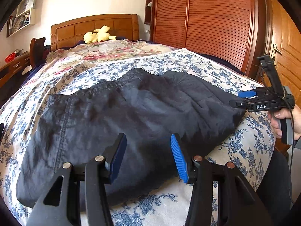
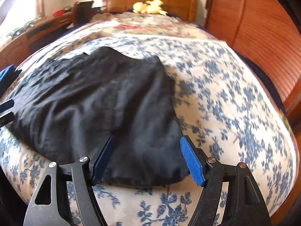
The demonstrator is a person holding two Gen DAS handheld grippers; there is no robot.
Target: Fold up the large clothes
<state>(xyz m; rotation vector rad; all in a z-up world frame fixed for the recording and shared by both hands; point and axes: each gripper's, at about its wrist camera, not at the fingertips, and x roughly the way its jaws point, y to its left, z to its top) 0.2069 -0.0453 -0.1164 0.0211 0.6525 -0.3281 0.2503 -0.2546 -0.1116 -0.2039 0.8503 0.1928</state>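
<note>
A bedroom: a bed [image 1: 244, 150] under a blue-flowered white bedspread, with a wooden headboard [image 1: 94, 26] at the far end, a yellow plush toy [image 1: 97, 34] lying against it, and a slatted wooden wardrobe [image 1: 207, 22] along the bed's right side. Through my left wrist camera, the dark folded garment [image 1: 116, 120] lies flat across the near end of the bed, one seam running down its left part. My left gripper [image 1: 148, 156] hangs just above the garment's near edge, jaws spread wide and holding nothing. At the garment's right corner I see my right gripper [image 1: 242, 98], gripped by my right hand [image 1: 287, 120]; from this side I cannot tell how its jaws stand. Through my right wrist camera, somewhat blurred, the same garment [image 2: 90, 101] covers the left part of the bed's near end, bare bedspread [image 2: 235, 103] to its right. My right gripper [image 2: 146, 158] has its jaws wide apart over the garment's near right corner, gripping nothing.
</note>
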